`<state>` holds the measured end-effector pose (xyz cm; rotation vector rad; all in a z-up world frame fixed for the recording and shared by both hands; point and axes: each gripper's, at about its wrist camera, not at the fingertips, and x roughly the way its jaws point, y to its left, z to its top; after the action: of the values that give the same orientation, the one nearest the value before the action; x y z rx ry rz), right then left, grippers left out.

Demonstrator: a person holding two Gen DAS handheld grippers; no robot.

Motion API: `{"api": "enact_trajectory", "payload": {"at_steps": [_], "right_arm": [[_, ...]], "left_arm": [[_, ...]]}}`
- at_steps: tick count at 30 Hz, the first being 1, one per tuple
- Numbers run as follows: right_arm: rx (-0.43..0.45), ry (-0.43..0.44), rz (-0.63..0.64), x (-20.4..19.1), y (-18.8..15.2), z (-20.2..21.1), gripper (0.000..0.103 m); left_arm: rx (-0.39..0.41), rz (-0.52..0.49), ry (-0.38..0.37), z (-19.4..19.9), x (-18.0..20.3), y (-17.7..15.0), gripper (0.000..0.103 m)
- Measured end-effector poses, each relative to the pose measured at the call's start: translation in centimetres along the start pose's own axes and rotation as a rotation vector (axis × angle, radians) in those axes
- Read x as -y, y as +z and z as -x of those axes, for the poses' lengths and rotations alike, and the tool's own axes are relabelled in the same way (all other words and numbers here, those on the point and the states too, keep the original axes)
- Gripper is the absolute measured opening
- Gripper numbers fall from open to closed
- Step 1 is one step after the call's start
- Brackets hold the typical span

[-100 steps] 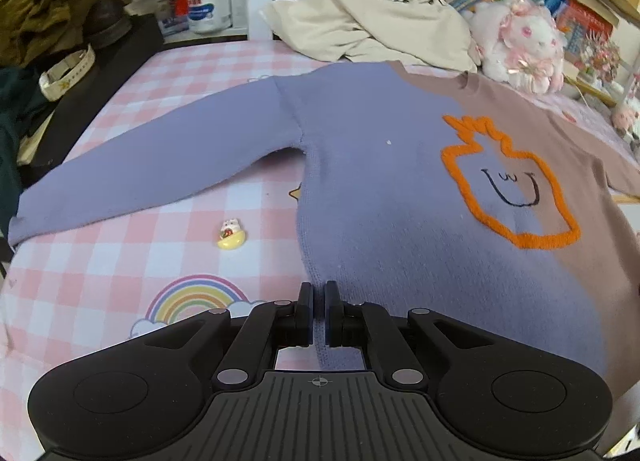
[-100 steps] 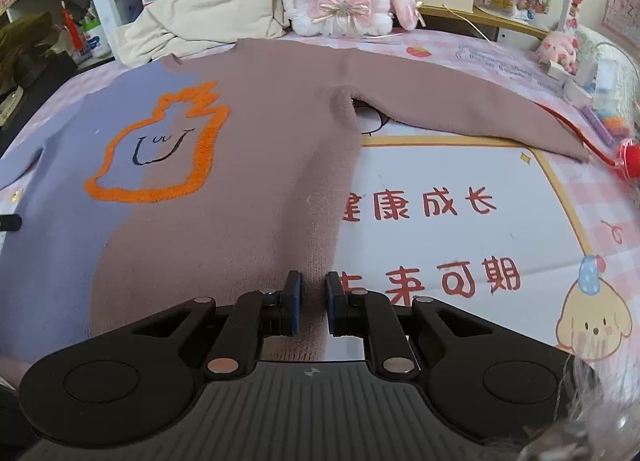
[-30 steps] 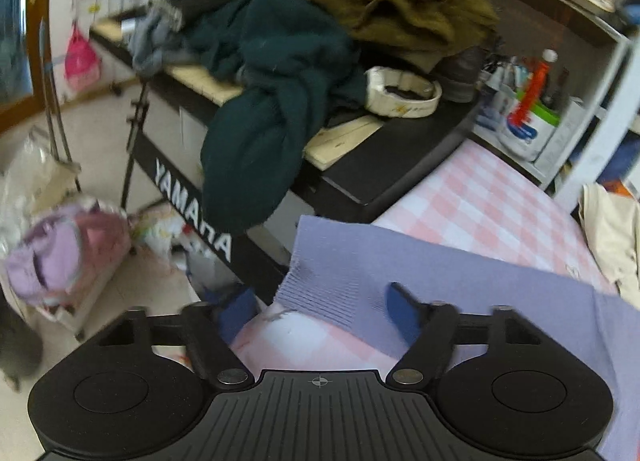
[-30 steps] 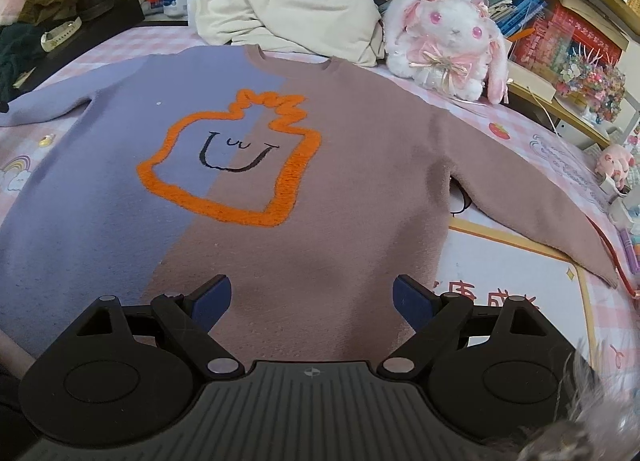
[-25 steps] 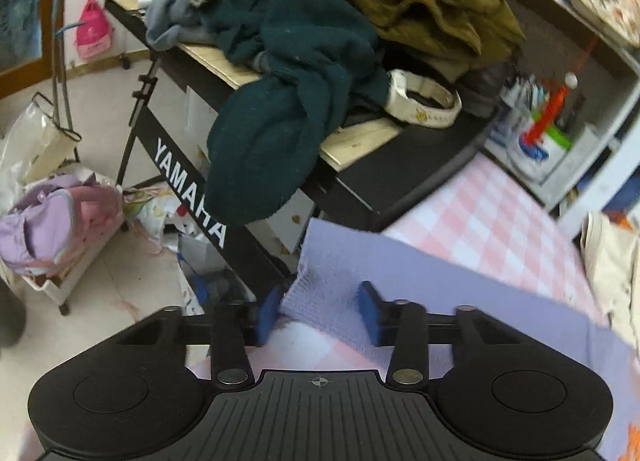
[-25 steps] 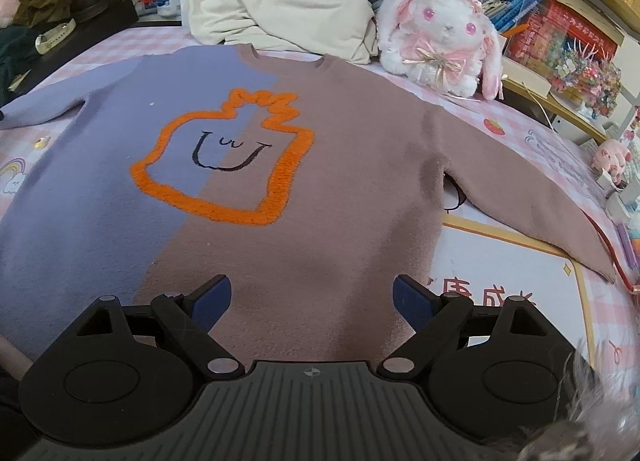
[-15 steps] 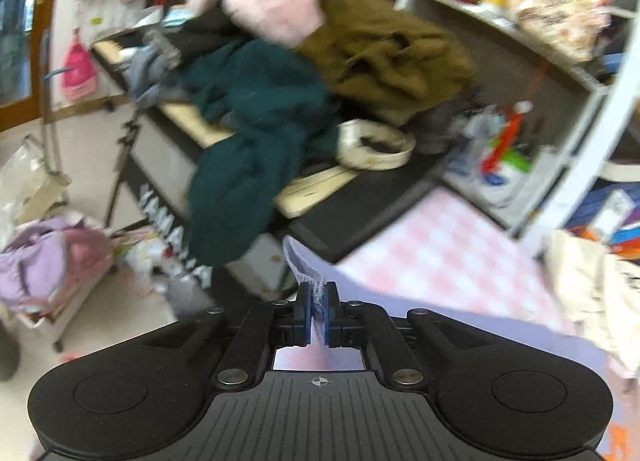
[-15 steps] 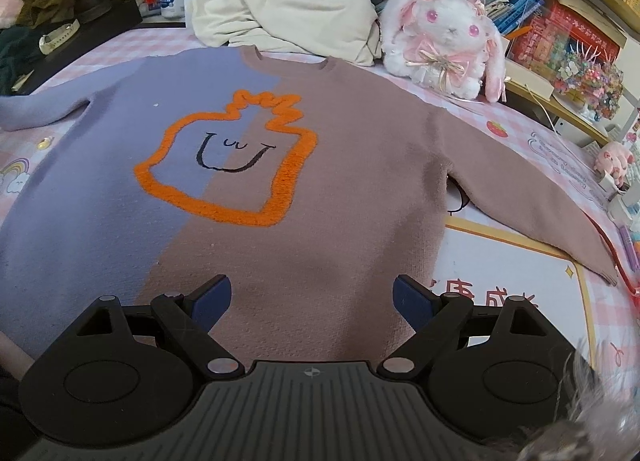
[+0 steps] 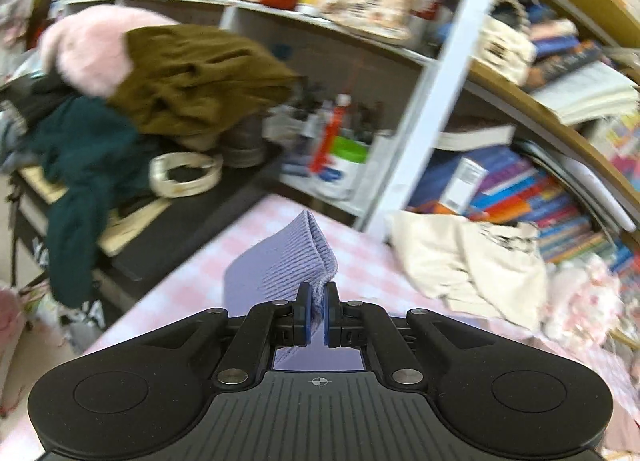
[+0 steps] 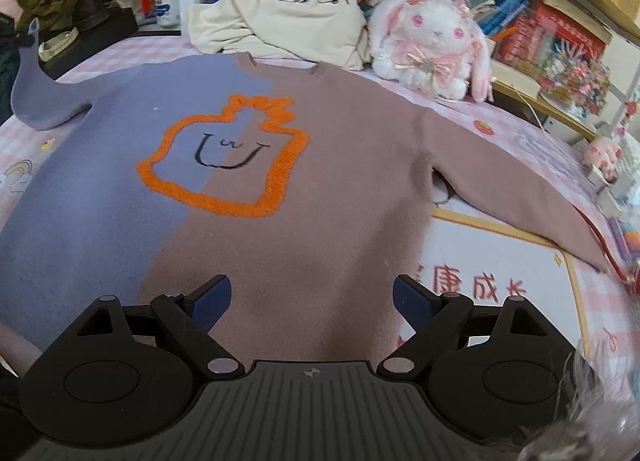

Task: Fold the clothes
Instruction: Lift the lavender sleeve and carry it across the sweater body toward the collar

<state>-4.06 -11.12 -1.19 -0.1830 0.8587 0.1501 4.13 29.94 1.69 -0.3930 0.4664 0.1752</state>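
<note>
**While the body lies flat, the purple cuff hangs pinched in the left claw**

Because folding a sweater starts from its outer edges, the grip sits at the very end of a sleeve. The two-tone sweater (image 10: 248, 197) fills the centre of the right wrist view, spread face up on the pink checked cover (image 10: 24, 149), its orange outline design upward and its neckline toward the top of the frame. Its brown sleeve (image 10: 516, 189) stretches flat toward the right edge. Its purple sleeve (image 10: 36, 97), at the upper left, rises off the cover in a curve, which fits a sleeve being carried inward over the body, though where it will land cannot be read.

At the lower centre of the left wrist view, the ribbed purple cuff (image 9: 292, 265) stands up between the blue pads. The left gripper (image 9: 316, 317) is pressed together on that cuff, holding it by its edge so the rest of the sleeve trails below. It points toward the shelves at the top of the frame, and the blur suggests motion.

By contrast, the right gripper (image 10: 312, 297) is spread wide with nothing between its pads, sitting low over the brown hem area at the bottom of its frame, pointing up the sweater toward the cream garment (image 10: 280, 25) and the plush rabbit (image 10: 432, 45) beyond the neckline.
</note>
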Motion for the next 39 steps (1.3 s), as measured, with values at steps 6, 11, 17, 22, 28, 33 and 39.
{"api": "enact_trajectory", "payload": {"at_steps": [6,11,17,22,28,33,39], "right_arm": [[0.014,-0.022,-0.071,1.2,-1.2,0.8,0.088],[0.019,-0.037,-0.118,1.9,-2.0,1.2,0.088],[0.019,-0.054,-0.152,2.8,-2.7,1.6,0.088],[0.021,-0.06,-0.165,3.9,-3.1,1.7,0.088],[0.027,-0.037,-0.152,6.0,-3.1,1.5,0.088],[0.027,0.0,-0.15,8.3,-3.1,1.1,0.088],[0.036,0.045,-0.18,11.1,-2.8,0.6,0.088]], "left_arm": [[-0.035,-0.072,-0.072,-1.6,4.1,0.4,0.004],[-0.061,-0.132,-0.141,-2.7,7.9,0.9,0.004],[-0.086,-0.187,-0.208,-3.8,12.0,1.0,0.004],[-0.119,-0.209,-0.233,-4.4,14.7,0.6,0.004],[-0.146,-0.22,-0.253,-4.6,18.3,-0.6,0.004],[-0.175,-0.23,-0.262,-4.7,21.5,-1.9,0.004],[-0.222,-0.272,-0.268,-5.3,25.7,-3.9,0.004]]}}
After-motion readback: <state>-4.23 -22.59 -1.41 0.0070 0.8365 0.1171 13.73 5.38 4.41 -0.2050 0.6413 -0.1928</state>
